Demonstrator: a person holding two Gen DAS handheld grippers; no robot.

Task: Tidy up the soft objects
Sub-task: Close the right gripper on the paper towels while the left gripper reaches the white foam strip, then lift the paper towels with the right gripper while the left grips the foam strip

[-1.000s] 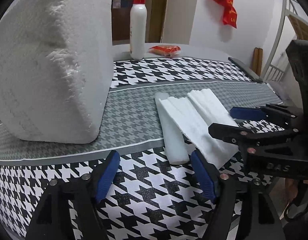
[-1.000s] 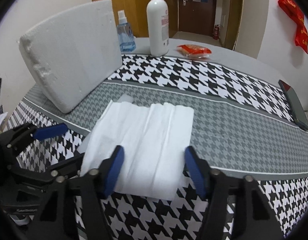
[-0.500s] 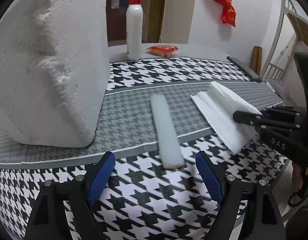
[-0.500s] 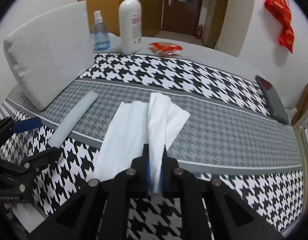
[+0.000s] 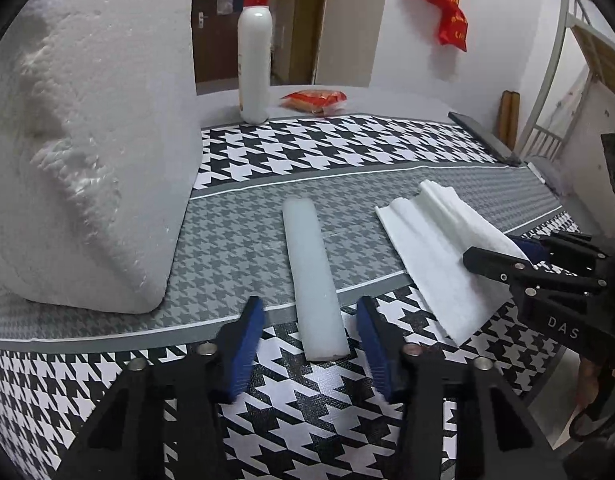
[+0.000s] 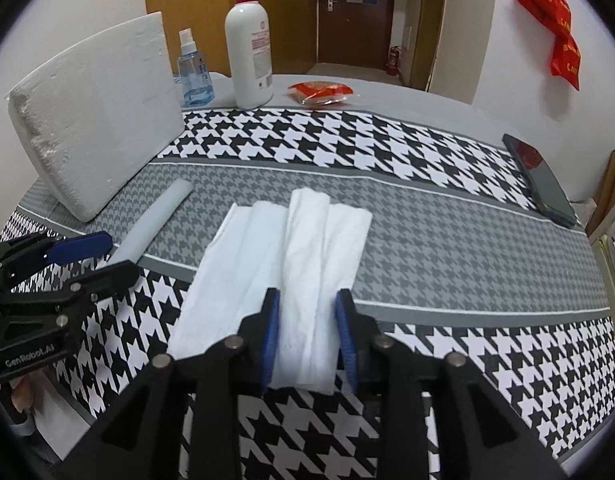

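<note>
Cloth (image 6: 303,280) is lying limp and light at lower centre, bunching between the right gripper (image 6: 307,340)'s half-open jaws — best pinched at its near fold — while the left gripper (image 5: 309,354) is gaping around the foam strip (image 5: 313,276), touching nothing.

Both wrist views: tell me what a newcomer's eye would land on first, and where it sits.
The big white foam block dominates, leaning at the left of the houndstooth tablecloth. Near the front edge lie a pale foam strip, between the open fingers of the left hand-held gripper, and a folded white cloth whose raised fold sits between the parted fingers of the right hand-held gripper. A red-capped pump bottle stands at the back.
</note>
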